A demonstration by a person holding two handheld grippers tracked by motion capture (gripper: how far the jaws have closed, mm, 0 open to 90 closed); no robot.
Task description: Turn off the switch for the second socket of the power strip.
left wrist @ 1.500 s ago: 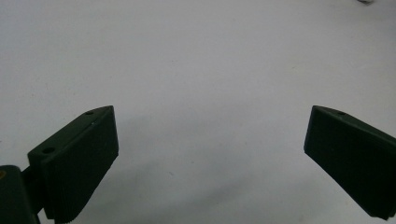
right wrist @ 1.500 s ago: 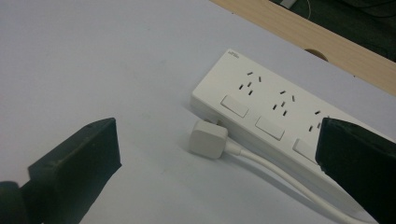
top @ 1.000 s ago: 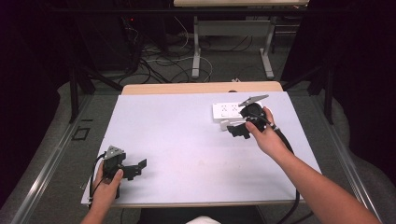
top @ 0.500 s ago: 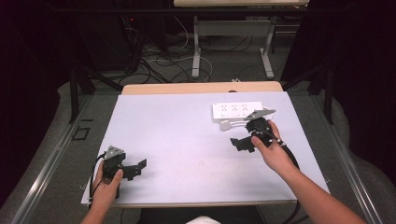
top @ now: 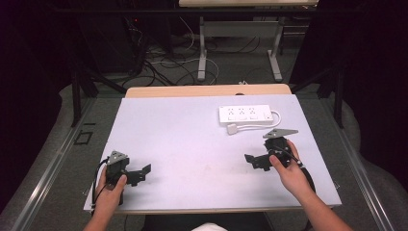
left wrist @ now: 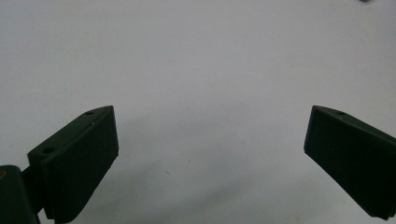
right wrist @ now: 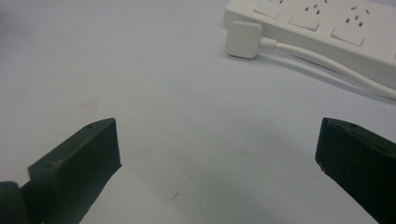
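A white power strip (top: 244,114) lies at the back right of the white table (top: 192,139), its cord looping round to a white plug (top: 233,129) just in front of it. The strip (right wrist: 327,28) and plug (right wrist: 243,39) also show at the top of the right gripper view. My right gripper (top: 253,160) rests low on the table, front right, well short of the plug, jaws wide open and empty (right wrist: 215,163). My left gripper (top: 140,172) sits at the front left, also open with bare tabletop between its jaws (left wrist: 210,158).
A wooden strip (top: 207,90) edges the far side of the table. Beyond it stand table legs (top: 202,48) and tangled cables (top: 163,62) on the floor. The table's front edge (top: 207,208) runs just below both hands.
My right gripper has drawn back from the power strip toward the front right of the table and come down low. The left gripper has stayed put.
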